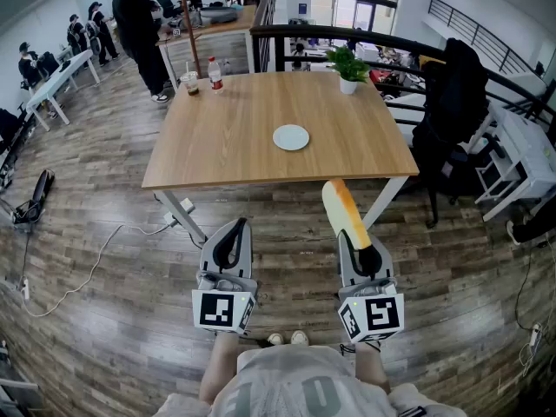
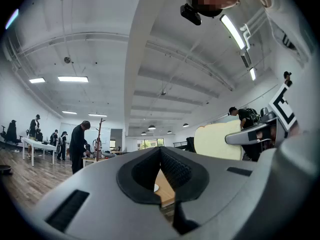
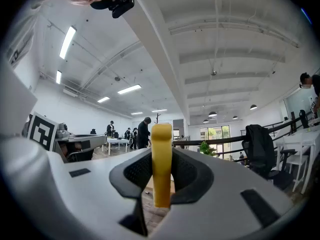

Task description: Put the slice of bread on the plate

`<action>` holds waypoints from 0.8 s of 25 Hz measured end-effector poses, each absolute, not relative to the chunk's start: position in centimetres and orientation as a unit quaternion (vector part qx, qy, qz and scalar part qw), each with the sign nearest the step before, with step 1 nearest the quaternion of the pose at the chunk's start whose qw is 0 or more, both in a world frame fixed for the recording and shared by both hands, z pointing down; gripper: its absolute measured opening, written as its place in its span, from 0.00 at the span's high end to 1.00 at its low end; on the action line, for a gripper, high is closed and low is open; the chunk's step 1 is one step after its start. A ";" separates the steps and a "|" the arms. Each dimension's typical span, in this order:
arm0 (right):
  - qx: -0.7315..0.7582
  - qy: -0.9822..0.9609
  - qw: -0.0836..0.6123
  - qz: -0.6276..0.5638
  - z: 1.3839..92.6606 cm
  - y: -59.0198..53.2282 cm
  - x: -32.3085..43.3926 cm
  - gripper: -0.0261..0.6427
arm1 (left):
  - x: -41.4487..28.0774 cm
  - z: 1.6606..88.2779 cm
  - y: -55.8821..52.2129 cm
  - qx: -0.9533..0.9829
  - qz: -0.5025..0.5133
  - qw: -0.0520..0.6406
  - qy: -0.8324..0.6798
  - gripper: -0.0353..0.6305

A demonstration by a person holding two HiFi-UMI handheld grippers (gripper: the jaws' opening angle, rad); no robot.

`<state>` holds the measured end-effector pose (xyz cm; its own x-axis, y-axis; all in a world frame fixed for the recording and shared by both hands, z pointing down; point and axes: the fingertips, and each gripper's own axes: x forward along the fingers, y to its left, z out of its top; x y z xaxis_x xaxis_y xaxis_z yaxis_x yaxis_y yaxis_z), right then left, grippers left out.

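A white plate [image 1: 291, 137] lies near the middle of the wooden table [image 1: 217, 146], with nothing on it. My right gripper [image 1: 356, 241] is shut on the slice of bread [image 1: 345, 211], held edge-up and pointing toward the table's near edge. In the right gripper view the bread [image 3: 161, 154] stands upright, clamped by my right gripper [image 3: 161, 165]. My left gripper [image 1: 237, 225] hangs beside it over the floor, shut and empty. From the left gripper view, the left gripper [image 2: 160, 152] has its tips together, and the bread [image 2: 220, 140] shows off to the right.
A potted plant [image 1: 349, 63] stands at the table's far right corner; a bottle [image 1: 215, 74] and a cup [image 1: 190, 82] stand at its far left. A chair draped in black [image 1: 452, 102] is to the right. A cable [image 1: 87, 268] trails on the floor. People stand at the back left.
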<state>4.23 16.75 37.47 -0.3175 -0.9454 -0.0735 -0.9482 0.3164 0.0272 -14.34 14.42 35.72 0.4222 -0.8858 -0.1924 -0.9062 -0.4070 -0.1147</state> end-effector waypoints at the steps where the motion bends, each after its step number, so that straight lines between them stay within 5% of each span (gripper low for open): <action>1: -0.582 0.812 0.023 0.033 37.5 16.8 4.3 0.82 | -14.3 35.7 14.6 -0.836 0.048 0.102 0.537 0.93; 20: -0.571 0.817 0.058 0.057 37.4 18.6 8.2 0.82 | -12.5 34.3 15.1 -0.824 0.056 0.130 0.548 0.93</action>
